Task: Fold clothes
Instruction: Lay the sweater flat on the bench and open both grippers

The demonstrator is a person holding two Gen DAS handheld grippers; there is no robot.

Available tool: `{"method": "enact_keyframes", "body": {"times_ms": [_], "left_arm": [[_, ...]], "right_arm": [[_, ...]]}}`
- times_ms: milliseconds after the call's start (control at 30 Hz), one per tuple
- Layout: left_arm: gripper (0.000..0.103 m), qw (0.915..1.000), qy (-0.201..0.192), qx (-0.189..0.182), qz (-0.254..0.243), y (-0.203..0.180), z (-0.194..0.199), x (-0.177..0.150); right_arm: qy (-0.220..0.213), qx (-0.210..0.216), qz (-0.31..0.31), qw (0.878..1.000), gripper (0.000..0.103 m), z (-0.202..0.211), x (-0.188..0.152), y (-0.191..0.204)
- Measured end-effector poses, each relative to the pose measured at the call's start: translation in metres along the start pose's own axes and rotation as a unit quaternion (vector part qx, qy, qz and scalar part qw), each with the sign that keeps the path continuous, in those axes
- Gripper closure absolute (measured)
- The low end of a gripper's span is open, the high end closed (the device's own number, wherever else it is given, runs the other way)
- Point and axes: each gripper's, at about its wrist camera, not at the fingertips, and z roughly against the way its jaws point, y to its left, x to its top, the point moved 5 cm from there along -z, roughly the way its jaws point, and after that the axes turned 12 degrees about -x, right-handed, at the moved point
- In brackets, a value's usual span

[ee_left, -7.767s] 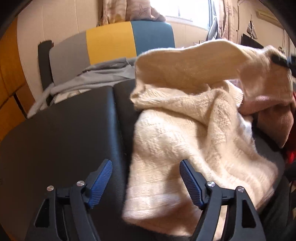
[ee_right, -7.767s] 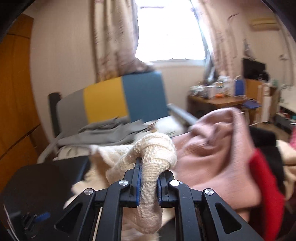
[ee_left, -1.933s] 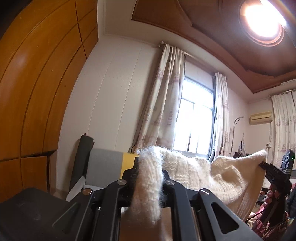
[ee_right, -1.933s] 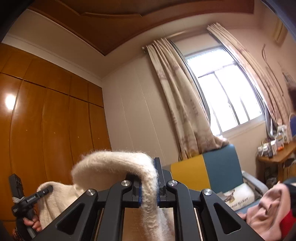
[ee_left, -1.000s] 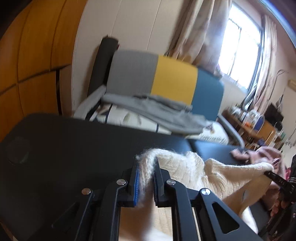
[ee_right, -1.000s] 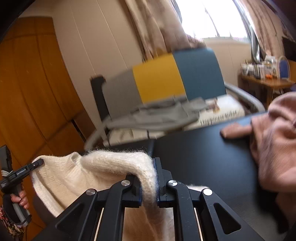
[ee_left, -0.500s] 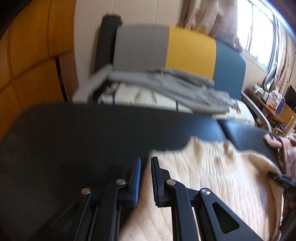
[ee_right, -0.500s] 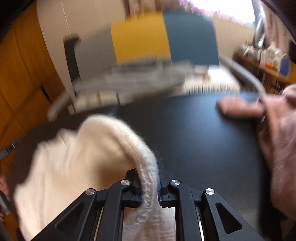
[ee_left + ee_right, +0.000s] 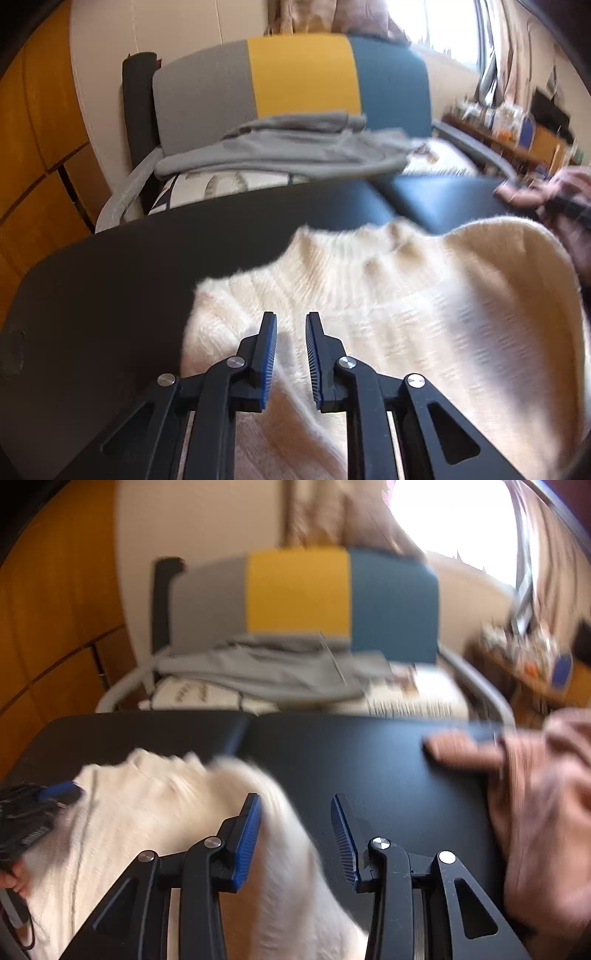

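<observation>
A cream knit sweater (image 9: 406, 314) lies spread on the black table (image 9: 110, 295), its neckline toward the far side. My left gripper (image 9: 291, 332) hovers just over the sweater's left part, its jaws slightly apart with nothing between them. In the right wrist view my right gripper (image 9: 295, 812) is wide open, and the sweater (image 9: 147, 812) shows a blurred edge dropping away between its fingers. The left gripper (image 9: 55, 794) also shows at that view's left edge, over the sweater.
A crumpled pink garment (image 9: 535, 812) lies on the table's right side. Behind the table stands a grey, yellow and blue chair (image 9: 303, 74) with grey clothes (image 9: 295, 147) piled on its seat. Bare black table (image 9: 369, 757) shows beyond the sweater.
Both grippers brought the sweater down from the air and laid it on the table. The left gripper let go and opened slightly, and the right gripper opened wide off its edge.
</observation>
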Motion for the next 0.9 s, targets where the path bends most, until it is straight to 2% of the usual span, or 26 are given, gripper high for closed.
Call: {"method": "enact_keyframes", "body": {"times_ms": [67, 167, 233, 267, 367, 433, 600, 900], "left_arm": [[0.087, 0.9998, 0.014, 0.016, -0.001, 0.001, -0.014, -0.004], [0.087, 0.9996, 0.009, 0.026, -0.003, 0.001, -0.017, -0.005], [0.086, 0.9996, 0.007, 0.028, -0.005, 0.000, -0.017, -0.005], [0.086, 0.9996, 0.005, 0.028, -0.005, 0.001, -0.017, -0.006], [0.085, 0.9997, 0.002, 0.025, 0.001, 0.005, -0.016, -0.007], [0.084, 0.9996, 0.001, 0.028, 0.006, 0.009, -0.018, -0.007], [0.084, 0.9987, 0.001, 0.050, 0.012, 0.020, -0.030, 0.006], [0.082, 0.9980, -0.010, 0.046, 0.042, 0.049, -0.051, 0.032]], "right_arm": [[-0.011, -0.004, 0.024, 1.000, 0.060, 0.000, 0.007, 0.015], [0.001, 0.061, 0.065, 0.996, 0.063, -0.006, 0.005, 0.053], [0.032, 0.099, 0.099, 0.990, 0.073, -0.022, -0.003, 0.082], [0.049, 0.109, 0.103, 0.987, 0.081, -0.033, -0.008, 0.091], [0.103, 0.095, 0.095, 0.986, 0.082, -0.075, -0.021, 0.102], [0.120, 0.083, 0.085, 0.986, 0.084, -0.098, -0.028, 0.103], [0.100, 0.050, 0.098, 0.989, 0.087, -0.121, -0.012, 0.111], [0.086, 0.018, 0.106, 0.990, 0.088, -0.167, 0.022, 0.121]]}}
